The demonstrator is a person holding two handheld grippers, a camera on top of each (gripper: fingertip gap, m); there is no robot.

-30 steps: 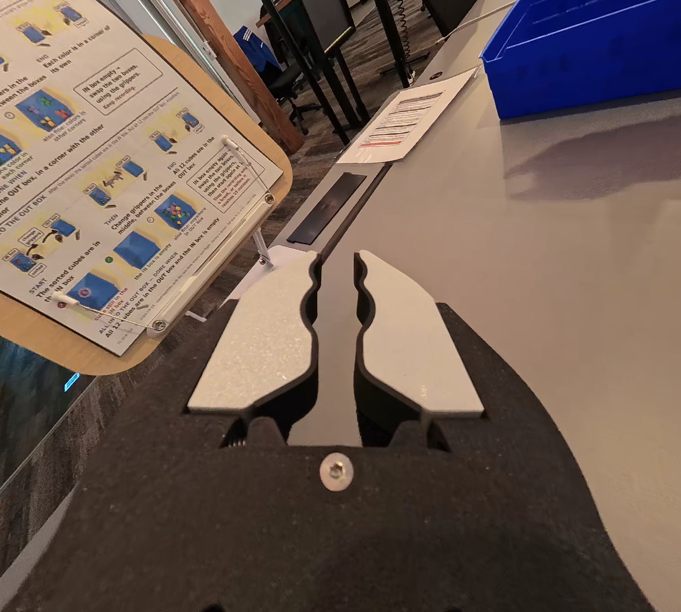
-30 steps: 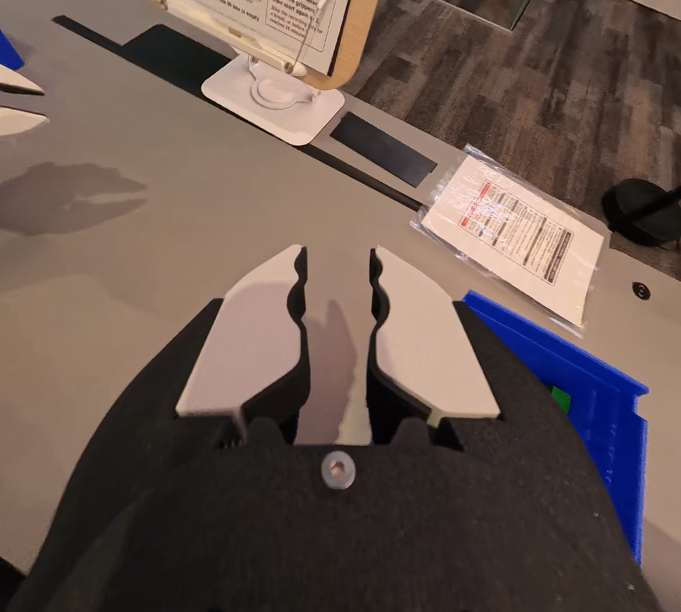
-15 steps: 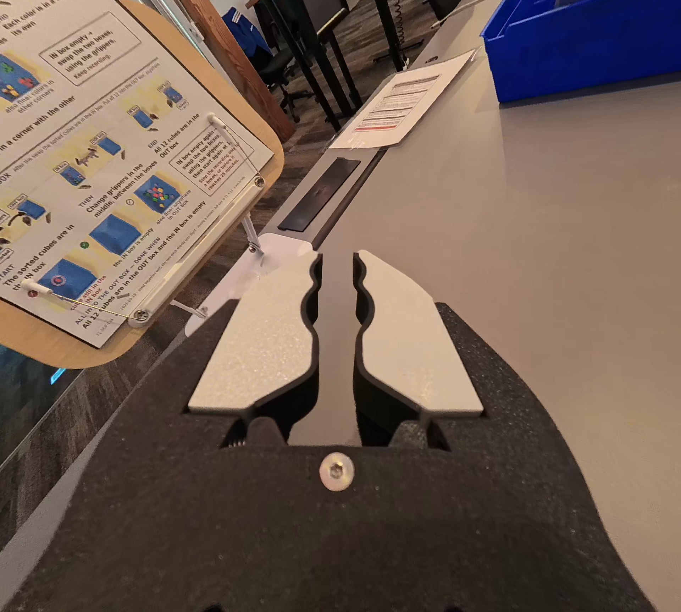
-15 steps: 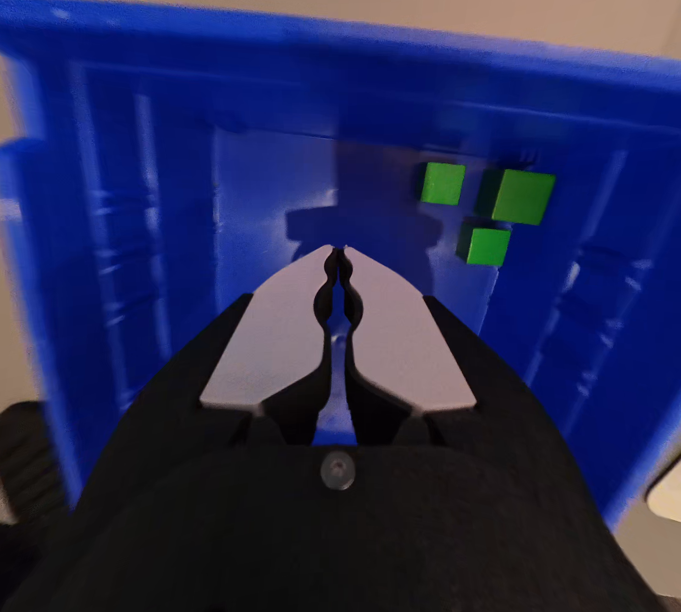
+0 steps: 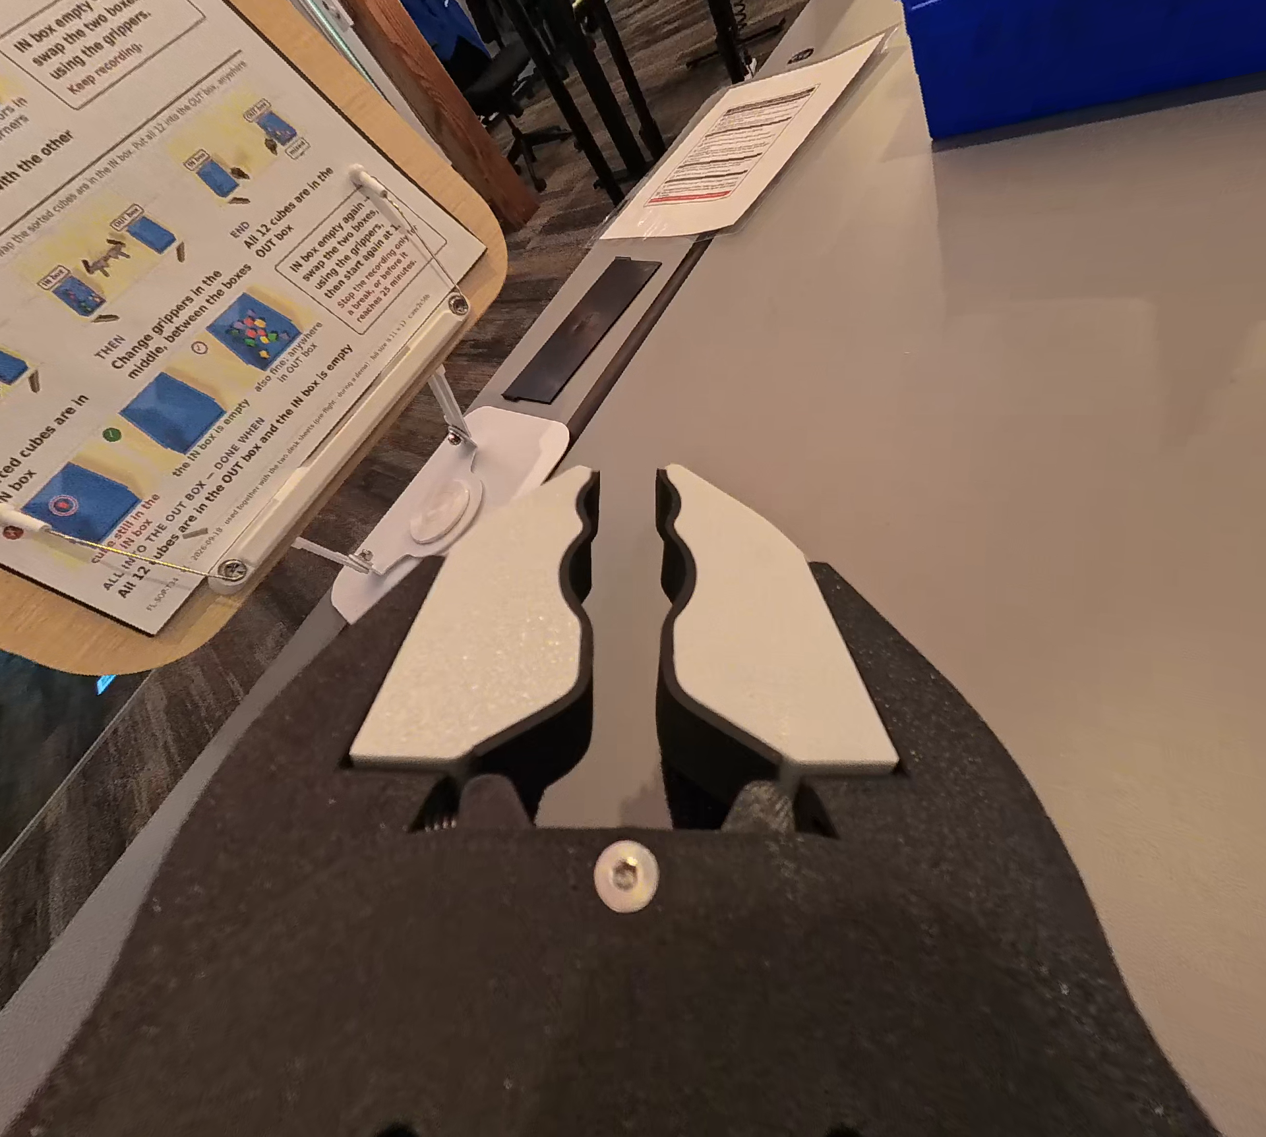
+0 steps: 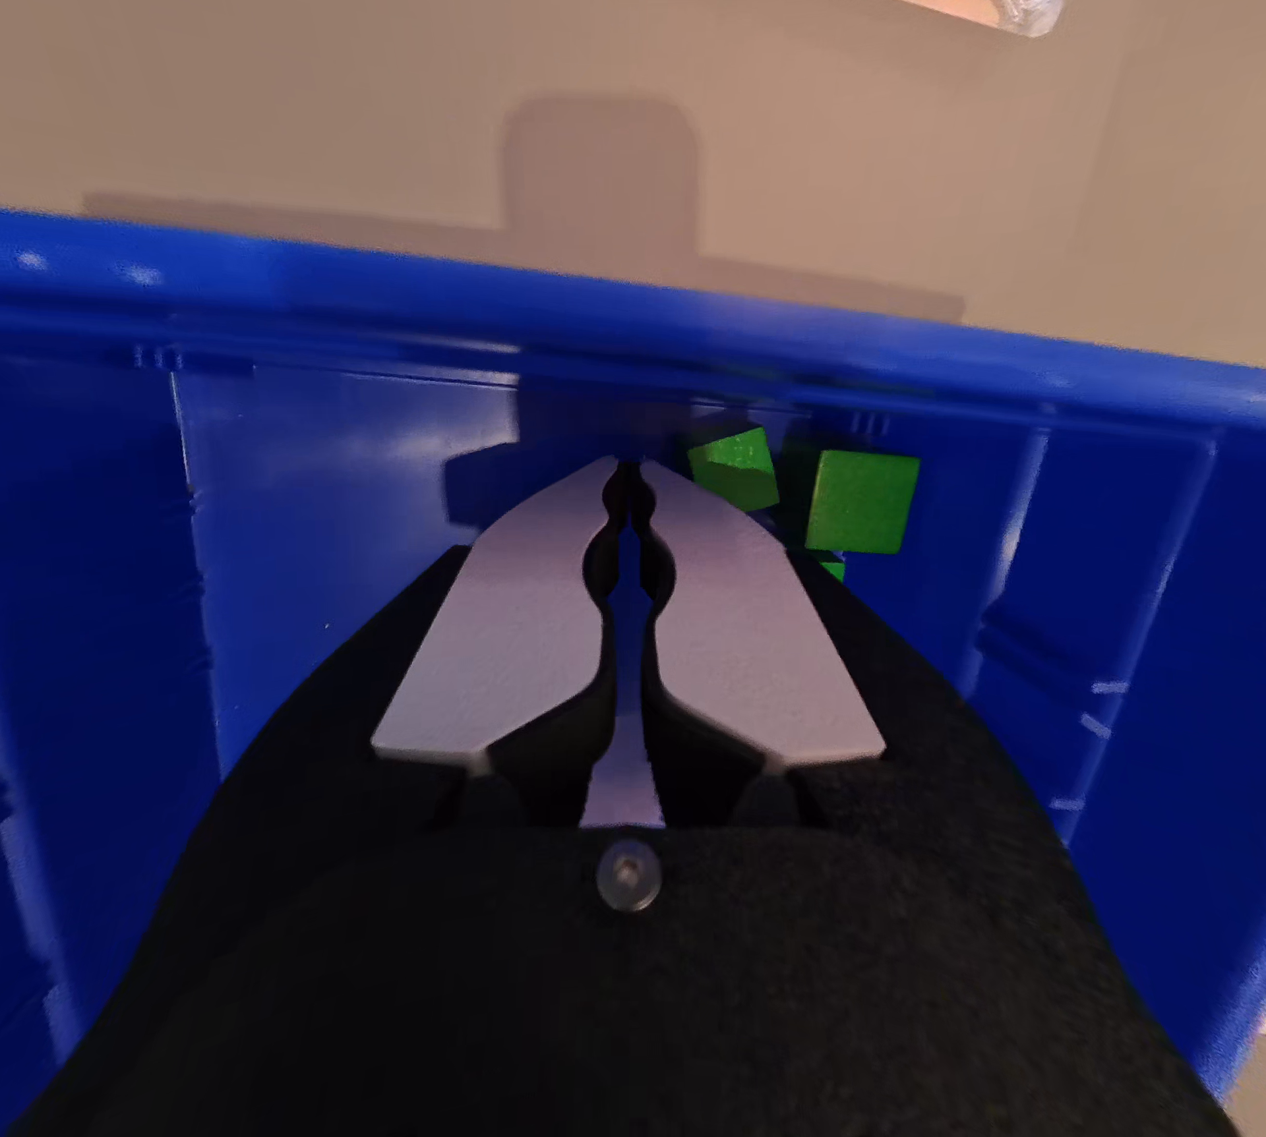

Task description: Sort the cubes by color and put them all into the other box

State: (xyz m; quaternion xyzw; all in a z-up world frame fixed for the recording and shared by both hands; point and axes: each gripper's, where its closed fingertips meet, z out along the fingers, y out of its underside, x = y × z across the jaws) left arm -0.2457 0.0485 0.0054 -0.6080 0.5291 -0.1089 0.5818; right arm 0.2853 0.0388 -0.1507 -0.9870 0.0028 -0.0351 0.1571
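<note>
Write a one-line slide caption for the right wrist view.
Right gripper, shut and empty, inside the blue box beside green cubes.

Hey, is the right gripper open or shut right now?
Shut. In the right wrist view the right gripper has its fingertips meeting with nothing between them, inside the blue box, left of the green cubes.

Glossy blue plastic box (image 6: 342, 488), matte painted-looking green cubes (image 6: 860, 501), smooth matte grey surface (image 5: 959, 419), and a light wood-grain board (image 5: 438, 173) holding a paper sheet (image 5: 205, 214).
</note>
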